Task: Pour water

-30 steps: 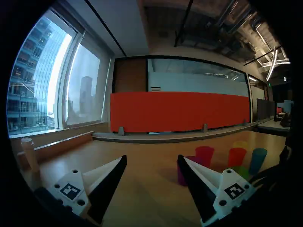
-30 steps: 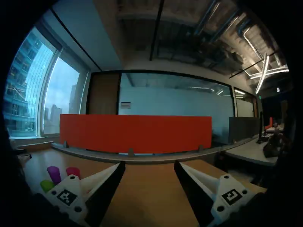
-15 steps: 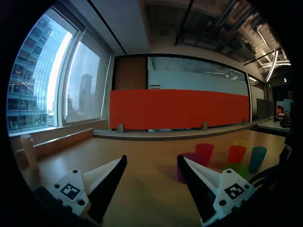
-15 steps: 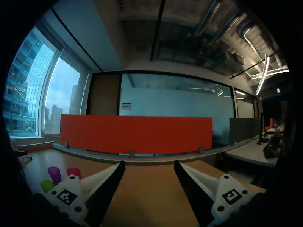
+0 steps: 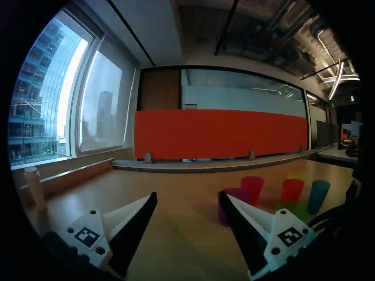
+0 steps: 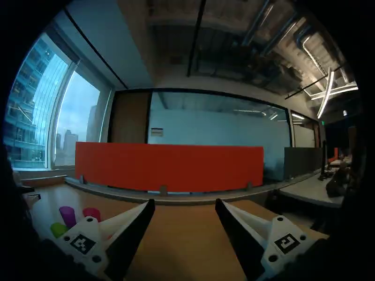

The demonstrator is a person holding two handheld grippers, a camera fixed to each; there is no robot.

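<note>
Pointing forward across the wooden tabletop, the left gripper has its fingers spread wide, with bare wood and nothing else between them. In the left gripper view a cluster of upright plastic cups stands on the tabletop at about 4 o'clock from the middle of the view. The purple cup is nearest, partly hidden behind the finger on that side. The pink cup stands just beyond it toward 1 o'clock. Farther toward 3 o'clock are the orange cup, with the yellow cup behind it, the low green cup in front of it and the teal cup beside it. Whether any cup holds water cannot be told. At 9 o'clock a tall pale container stands near the window ledge. At 12 o'clock an orange partition runs along the far edge of the tabletop, and tall windows show at 10 o'clock.

The right gripper also has its fingers wide apart and empty, aimed over open tabletop toward the same partition. In the right gripper view, the purple cup, pink cup and green cup stand at 8 o'clock, outside the finger on that side and apart from it.
</note>
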